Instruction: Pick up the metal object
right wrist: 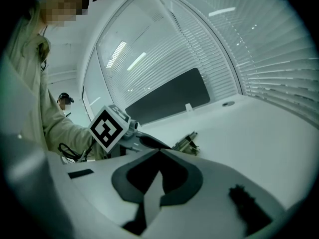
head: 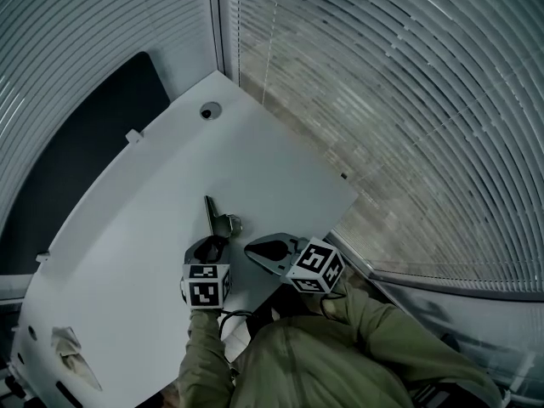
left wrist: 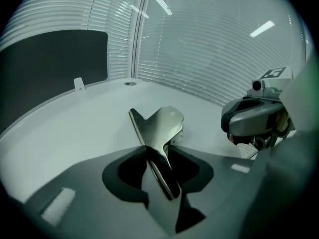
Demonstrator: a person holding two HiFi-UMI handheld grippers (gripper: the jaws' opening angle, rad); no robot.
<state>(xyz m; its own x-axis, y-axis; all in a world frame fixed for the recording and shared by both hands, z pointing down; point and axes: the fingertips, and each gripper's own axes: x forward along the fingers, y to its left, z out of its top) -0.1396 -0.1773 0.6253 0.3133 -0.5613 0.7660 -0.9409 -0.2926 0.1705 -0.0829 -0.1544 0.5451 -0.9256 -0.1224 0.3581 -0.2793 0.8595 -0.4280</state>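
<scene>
The metal object [head: 218, 218], a flat shiny plate with a forked end and a small fitting, lies on the white table [head: 127, 219] in the head view. My left gripper [head: 209, 246] reaches it from the near side. In the left gripper view the plate [left wrist: 160, 125] runs back between the jaws, and the left gripper [left wrist: 158, 152] is shut on its near end. My right gripper [head: 260, 249] rests on the table just right of it, shut and holding nothing [right wrist: 159, 152]. The right gripper view shows the metal object [right wrist: 187, 143] beyond the jaws.
A round hole [head: 208, 110] sits near the table's far corner, and a crumpled pale scrap [head: 72, 351] lies at the near left. A dark panel [head: 76, 151] and window blinds [head: 399, 100] border the table. Another person [right wrist: 64, 101] stands far off.
</scene>
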